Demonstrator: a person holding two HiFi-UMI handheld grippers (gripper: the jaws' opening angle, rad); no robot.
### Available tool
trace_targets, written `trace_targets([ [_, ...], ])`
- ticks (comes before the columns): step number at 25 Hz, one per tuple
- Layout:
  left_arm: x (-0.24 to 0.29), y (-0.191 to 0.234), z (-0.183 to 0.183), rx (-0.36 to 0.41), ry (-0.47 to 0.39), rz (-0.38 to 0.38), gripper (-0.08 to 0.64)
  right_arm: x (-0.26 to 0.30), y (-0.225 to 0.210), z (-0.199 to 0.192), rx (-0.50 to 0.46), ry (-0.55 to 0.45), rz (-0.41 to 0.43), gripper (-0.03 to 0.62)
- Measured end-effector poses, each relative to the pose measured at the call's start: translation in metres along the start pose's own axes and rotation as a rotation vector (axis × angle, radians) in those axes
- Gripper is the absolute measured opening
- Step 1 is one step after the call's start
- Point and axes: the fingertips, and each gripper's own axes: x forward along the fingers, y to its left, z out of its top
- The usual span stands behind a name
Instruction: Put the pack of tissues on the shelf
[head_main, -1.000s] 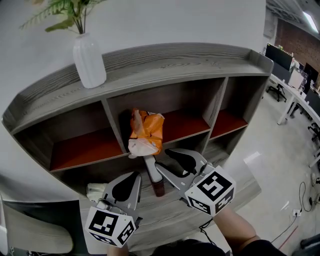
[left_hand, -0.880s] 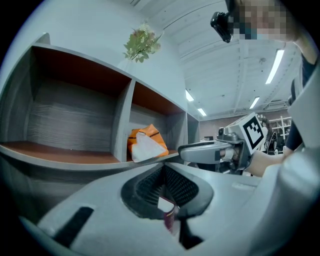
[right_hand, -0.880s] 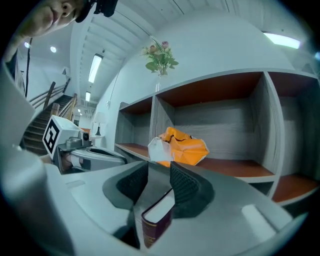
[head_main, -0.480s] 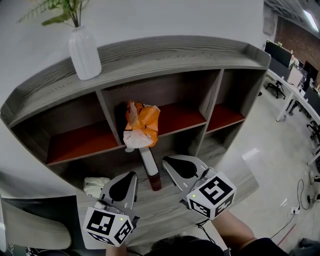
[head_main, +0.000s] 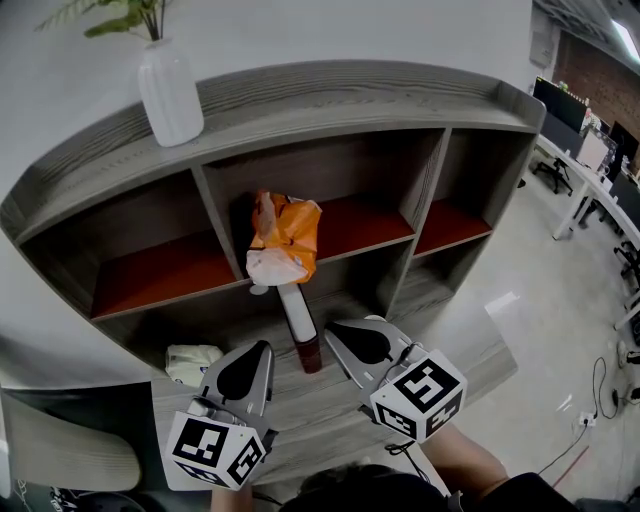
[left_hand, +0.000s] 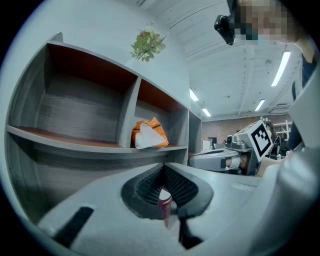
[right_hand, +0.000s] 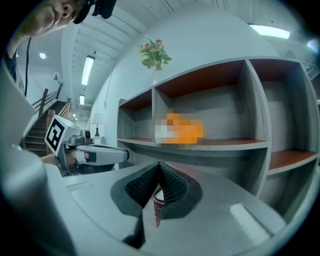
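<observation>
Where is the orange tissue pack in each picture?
Head view: orange tissue pack near the middle, inside the shelf.
Left gripper view: pack at centre, right of a divider.
Right gripper view: blurred orange patch just above centre.
Shared landmark: vase with plant on top.

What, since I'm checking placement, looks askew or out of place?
The orange tissue pack sits at the front of the middle shelf board, its white end seeming to poke past the edge. Nothing else stands out.
</observation>
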Motion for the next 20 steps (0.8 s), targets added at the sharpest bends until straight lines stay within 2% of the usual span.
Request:
trace_targets([
  [20,-0.002,0.000,-0.020,-0.025,0.042,0.015,-0.009,0.000,0.008,-0.030,0.037,0.072,0.016,0.000],
])
